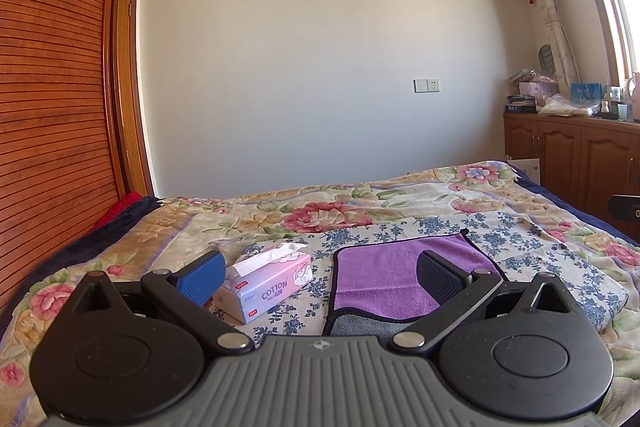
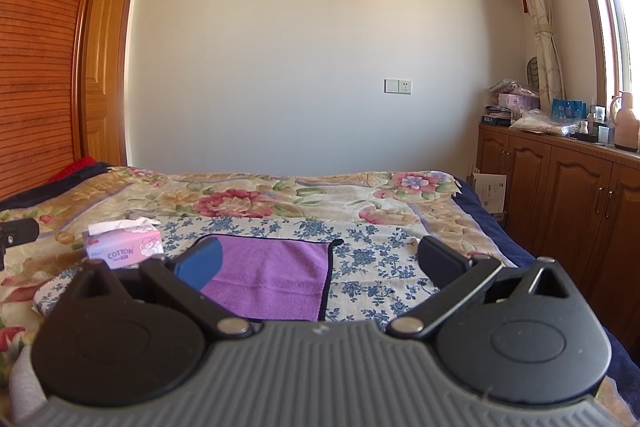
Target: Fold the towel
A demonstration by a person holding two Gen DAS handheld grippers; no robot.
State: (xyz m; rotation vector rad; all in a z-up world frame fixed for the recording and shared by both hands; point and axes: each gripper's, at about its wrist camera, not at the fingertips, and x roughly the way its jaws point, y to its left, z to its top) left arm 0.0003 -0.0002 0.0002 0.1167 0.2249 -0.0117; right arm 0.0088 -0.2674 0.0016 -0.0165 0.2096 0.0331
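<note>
1. While both grippers hover above it, the bed (image 1: 120, 251) spreads across the lower half of each view, covered by a floral quilt.
2. On the quilt lies a blue-flowered cloth (image 2: 372, 259), flat, toward 12 o'clock from the grippers.
3. The towel (image 1: 384, 267), purple with a dark edge, rests on that cloth; its near edge is turned over, showing grey in the left view.
4. At 9 o'clock from the towel stands a pink tissue box (image 1: 268, 283), near but apart.
5. Left gripper (image 1: 320, 273): fingers spread wide, holding nothing.
6. Right gripper (image 2: 320, 263): fingers likewise spread wide, holding nothing, above the towel's right edge.
</note>
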